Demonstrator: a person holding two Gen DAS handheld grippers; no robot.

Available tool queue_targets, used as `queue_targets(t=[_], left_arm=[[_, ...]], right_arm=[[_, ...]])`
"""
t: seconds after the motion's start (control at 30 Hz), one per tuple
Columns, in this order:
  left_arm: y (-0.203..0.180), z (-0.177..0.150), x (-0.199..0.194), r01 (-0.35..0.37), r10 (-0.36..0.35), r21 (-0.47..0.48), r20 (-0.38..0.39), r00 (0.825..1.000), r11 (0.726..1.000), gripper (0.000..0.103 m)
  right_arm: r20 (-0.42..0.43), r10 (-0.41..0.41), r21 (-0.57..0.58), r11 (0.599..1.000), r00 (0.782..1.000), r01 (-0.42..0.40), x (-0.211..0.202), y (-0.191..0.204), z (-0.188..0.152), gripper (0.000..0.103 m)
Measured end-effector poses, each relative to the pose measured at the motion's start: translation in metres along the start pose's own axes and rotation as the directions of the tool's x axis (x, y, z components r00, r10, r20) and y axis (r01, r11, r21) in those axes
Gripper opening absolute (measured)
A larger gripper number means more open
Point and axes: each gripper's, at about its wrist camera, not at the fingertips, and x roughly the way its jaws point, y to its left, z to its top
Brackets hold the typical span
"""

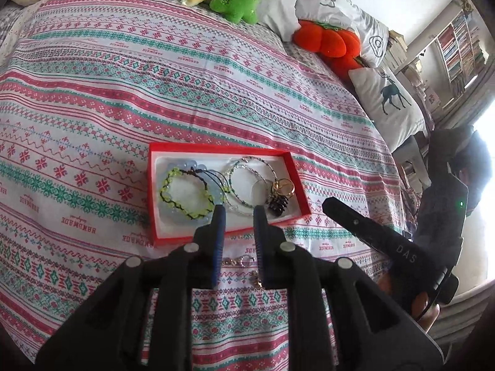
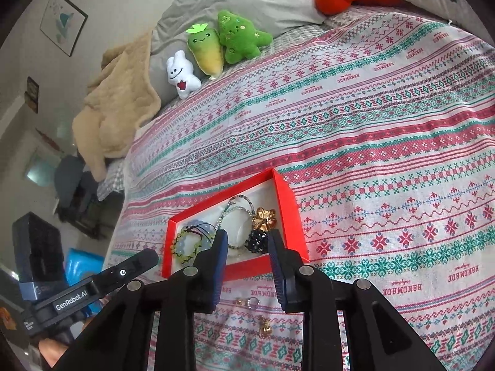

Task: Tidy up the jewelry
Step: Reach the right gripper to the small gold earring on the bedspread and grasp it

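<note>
Nearby, plush toys (image 2: pixel 216 52) beyond red box (image 2: pixel 287 194).

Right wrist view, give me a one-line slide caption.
Open right hand-held gripper poised above two small gold pieces lying loose on the bedspread, just short of the red jewelry box.

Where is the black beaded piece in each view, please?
Left wrist: black beaded piece in the red box's near right corner, just right of the left tool.
Right wrist: between the right tool's fingers.
Shared landmark: green-black bracelet.
</note>
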Motion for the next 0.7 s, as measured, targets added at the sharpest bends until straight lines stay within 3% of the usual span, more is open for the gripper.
queue_targets(t=[0.1,0.33,0.4,0.57,0.7], left_arm=[[-0.005,-0.012,0.012,0.008,-0.008,-0.002,-0.075,0.997,1.0,0.018],[-0.014,-0.03,0.025,-0.033,0.036,0.022,-0.148,0.988,0.999,0.021],[-0.015,-0.035,0.032,-0.045,0.048,0.023,-0.174,0.984,0.999,0.03],[-0.013,-0.042,0.044,-0.079,0.078,0.003,-0.227,0.971,0.997,0.031],[-0.007,-0.04,0.045,-0.119,0.115,-0.006,-0.225,0.968,0.993,0.031]], right_arm=[[-0.041,-0.051,-0.028,0.998,0.998,0.05,0.002,0.0,-0.008,0.032],[-0.122,-0.073,-0.073,0.995,0.99,0.065,0.007,0.0,-0.024,0.032],[-0.151,-0.105,-0.097,0.991,0.983,0.091,0.013,0.0,-0.026,0.032],[-0.258,-0.131,-0.13,0.986,0.957,0.1,0.032,0.0,-0.04,0.032],[-0.336,-0.1,-0.133,0.989,0.936,0.058,0.045,0.001,-0.05,0.032]])
